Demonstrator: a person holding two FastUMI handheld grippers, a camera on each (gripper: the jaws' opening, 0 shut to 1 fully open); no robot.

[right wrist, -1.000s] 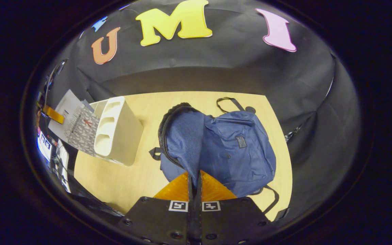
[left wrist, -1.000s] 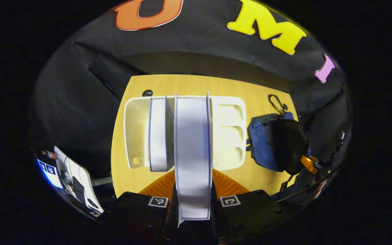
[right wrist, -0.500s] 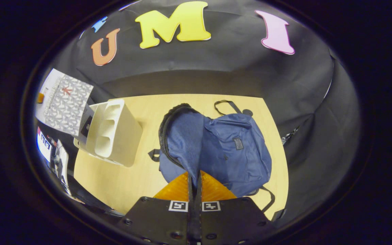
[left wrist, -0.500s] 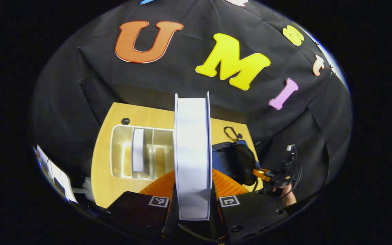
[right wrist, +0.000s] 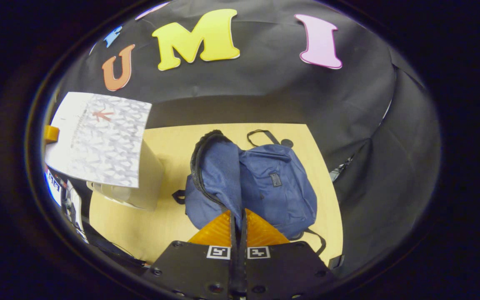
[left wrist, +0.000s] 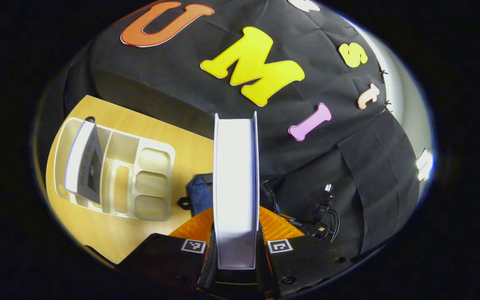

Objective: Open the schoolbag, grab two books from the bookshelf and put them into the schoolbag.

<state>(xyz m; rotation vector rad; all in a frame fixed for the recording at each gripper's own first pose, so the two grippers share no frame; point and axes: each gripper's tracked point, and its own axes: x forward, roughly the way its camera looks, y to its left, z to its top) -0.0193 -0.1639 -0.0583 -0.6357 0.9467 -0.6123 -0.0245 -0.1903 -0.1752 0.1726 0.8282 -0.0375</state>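
Blue schoolbag (left wrist: 200, 196) half hidden behind white book (left wrist: 236, 187) in left fingers; right fingers clenched on its flap.

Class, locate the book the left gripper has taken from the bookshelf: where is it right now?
In the left gripper view the book stands edge-on between the left gripper fingers, lifted clear of the white bookshelf at left, above the blue schoolbag.

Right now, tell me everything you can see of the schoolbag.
The schoolbag is dark blue fabric, soft and slumped, lying on the wooden table beside the white bookshelf. Its main zipper is undone and a flap stands lifted, pinched between the right gripper's orange fingers. A small dark patch sits on the front pocket, a black loop handle lies behind it, and black straps trail at its sides.
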